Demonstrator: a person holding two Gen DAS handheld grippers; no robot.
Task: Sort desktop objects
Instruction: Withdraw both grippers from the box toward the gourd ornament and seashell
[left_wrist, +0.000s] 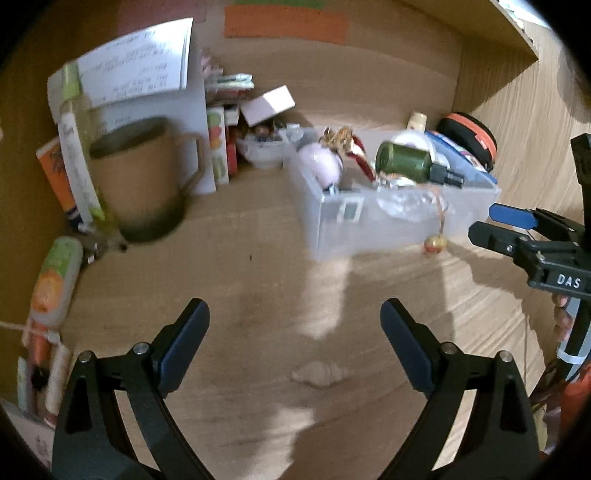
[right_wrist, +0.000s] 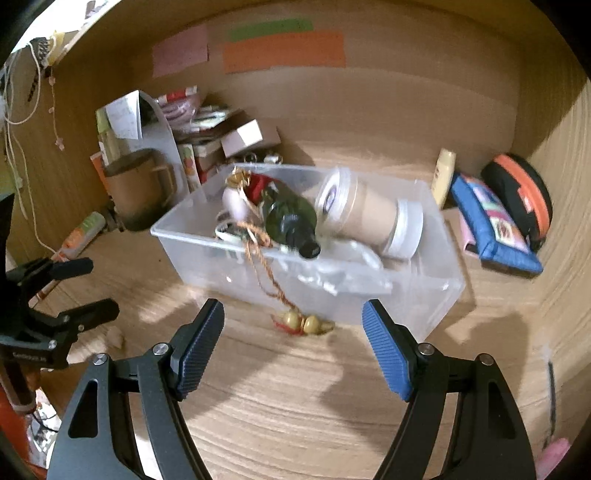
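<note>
A clear plastic bin (right_wrist: 436, 291) stands on the wooden desk and holds a green bottle (right_wrist: 291, 218), a tan jar with white lids (right_wrist: 373, 216), a pink object and a red-and-gold trinket. A braided cord hangs over its front wall, ending in small gold bells (right_wrist: 301, 324) on the desk. The bin also shows in the left wrist view (left_wrist: 369, 225). My right gripper (right_wrist: 293, 347) is open and empty, just in front of the bin and above the bells. My left gripper (left_wrist: 295, 332) is open and empty over bare desk, with a small seashell (left_wrist: 319, 373) lying between its fingers.
A brown mug (left_wrist: 142, 181) stands at the left by a tall bottle (left_wrist: 75, 147), papers and small boxes. An orange-labelled tube (left_wrist: 55, 280) lies at the far left. A blue pouch (right_wrist: 491, 225) and a black-and-orange case (right_wrist: 521, 195) lie right of the bin.
</note>
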